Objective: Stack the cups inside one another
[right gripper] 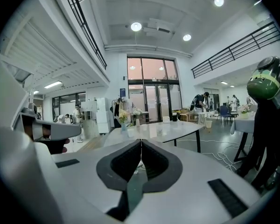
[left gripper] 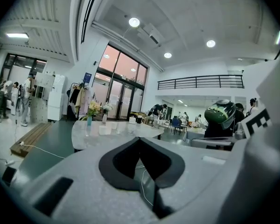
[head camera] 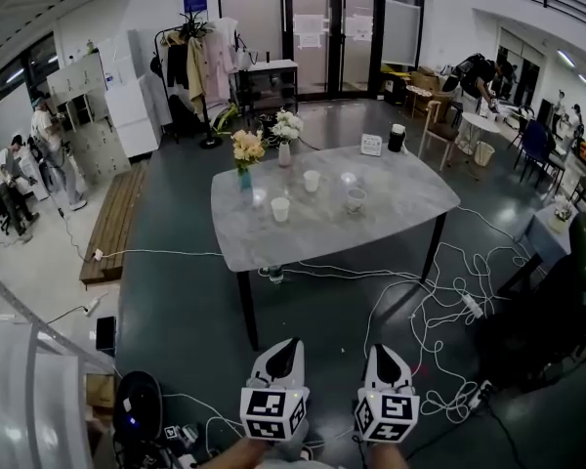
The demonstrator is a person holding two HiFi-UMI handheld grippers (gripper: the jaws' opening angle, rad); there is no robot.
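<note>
Left claw (head camera: 289, 344) and right claw (head camera: 382, 351), shut and empty, well short of cups (head camera: 280, 209) on far surface (head camera: 410, 201); floor cables (head camera: 447, 283) between.

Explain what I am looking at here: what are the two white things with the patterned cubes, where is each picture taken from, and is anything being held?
No robot here: a person carries a hand-held two-jaw gripper in each hand. The head view comes from a camera on the person's head, looking down. The left gripper and right gripper show at its bottom, each with its marker cube. The other two views come from cameras riding on the grippers, looking along their jaws. Both grippers have their jaws together and hold nothing. Some way ahead stands a grey table with several separate cups, none stacked yet, and two vases of flowers. There are cables on the floor around it.
</note>
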